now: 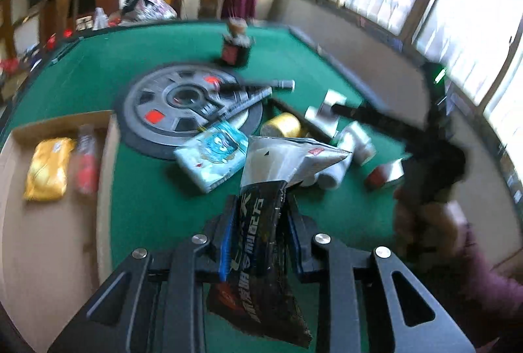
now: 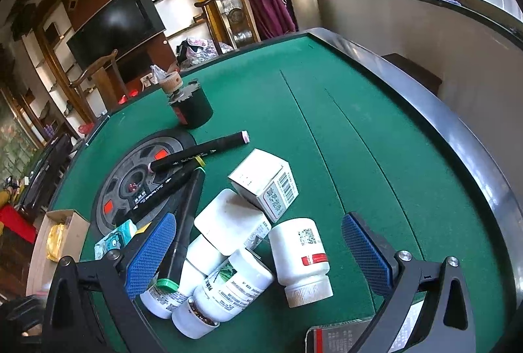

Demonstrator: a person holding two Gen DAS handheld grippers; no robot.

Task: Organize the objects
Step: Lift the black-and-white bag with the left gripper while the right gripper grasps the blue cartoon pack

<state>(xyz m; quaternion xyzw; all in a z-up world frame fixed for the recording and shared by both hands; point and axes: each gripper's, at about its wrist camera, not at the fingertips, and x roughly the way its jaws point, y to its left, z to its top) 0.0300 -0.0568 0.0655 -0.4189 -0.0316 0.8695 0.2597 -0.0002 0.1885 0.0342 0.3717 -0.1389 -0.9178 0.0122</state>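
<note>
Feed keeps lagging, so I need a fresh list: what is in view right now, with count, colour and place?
Table: one, green felt.
Cardboard box: one, brown, table's left edge.
Yellow packet: one, in the box.
Disc: one, grey, red patches, mid-table.
Markers: three, black, across the disc.
Jar: one, black, behind the disc.
Bottles: several, white, piled by the right gripper.
Carton: one, white, behind the bottles.
Blue pouch: one, beside the disc.
Foil bag: one, black-silver, in the left gripper.
Right gripper: open.
</note>
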